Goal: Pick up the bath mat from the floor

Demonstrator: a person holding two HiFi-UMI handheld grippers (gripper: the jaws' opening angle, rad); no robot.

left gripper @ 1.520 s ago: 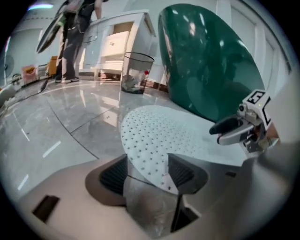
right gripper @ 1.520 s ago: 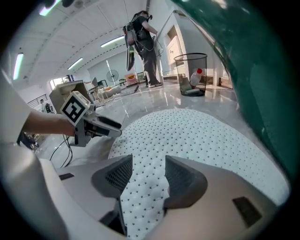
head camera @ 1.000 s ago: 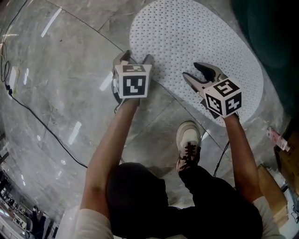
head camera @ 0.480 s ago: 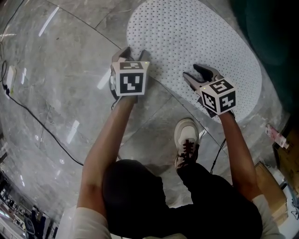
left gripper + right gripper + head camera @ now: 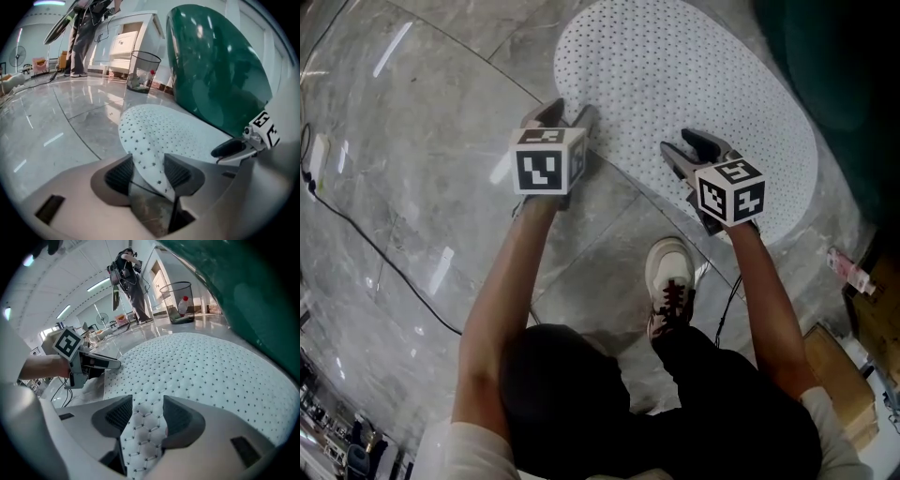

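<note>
The bath mat (image 5: 694, 84) is a white oval dotted with small dark marks, lying on the grey marble floor. My left gripper (image 5: 570, 114) is at the mat's near left edge. Its jaws are closing, and the left gripper view shows the raised edge (image 5: 149, 161) pinched between the pads of that gripper (image 5: 147, 171), with floor visible beneath. My right gripper (image 5: 682, 145) sits on the near right edge. In the right gripper view the quilted mat (image 5: 211, 371) fills the gap of that gripper (image 5: 146, 416), which is shut on it.
A large dark green rounded body (image 5: 215, 70) rises just beyond the mat. A wire waste bin (image 5: 143, 70) stands further back near a standing person (image 5: 84, 37). A black cable (image 5: 366, 234) crosses the floor at left. My shoe (image 5: 670, 281) is close to the mat's near edge.
The left gripper has slid a little forward onto the mat's edge and its jaws have narrowed on it. The right gripper has barely moved.
</note>
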